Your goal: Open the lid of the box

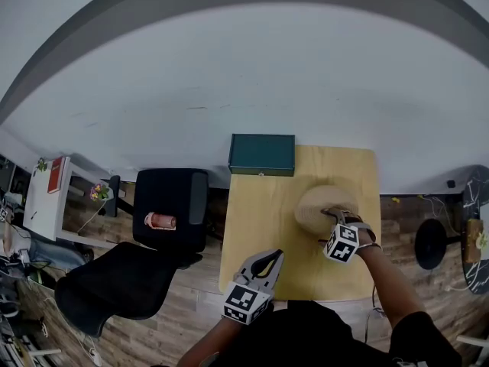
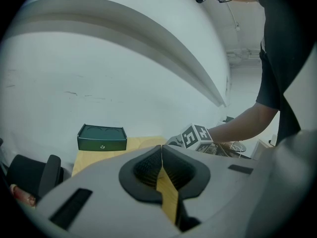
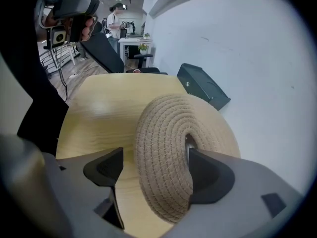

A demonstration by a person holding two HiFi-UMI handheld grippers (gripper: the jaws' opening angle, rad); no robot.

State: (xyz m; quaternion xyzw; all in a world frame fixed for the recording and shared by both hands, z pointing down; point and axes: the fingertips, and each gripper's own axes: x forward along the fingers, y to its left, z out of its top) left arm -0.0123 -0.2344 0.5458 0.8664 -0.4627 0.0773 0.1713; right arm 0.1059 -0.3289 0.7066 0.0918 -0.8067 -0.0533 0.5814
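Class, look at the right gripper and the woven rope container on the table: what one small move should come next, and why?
Probably close the right gripper on the wall of the woven rope container. Its fingers stand apart astride that wall, one in the hollow and one outside with a gap showing, so nothing looks gripped yet.

Small light-wood table [image 1: 260, 228] against white wall. Dark green box [image 1: 262, 154] at far left corner, by wall – lid shut, clasp facing near side. Round woven rope basket [image 1: 317, 209] right of centre – near box, not touching.
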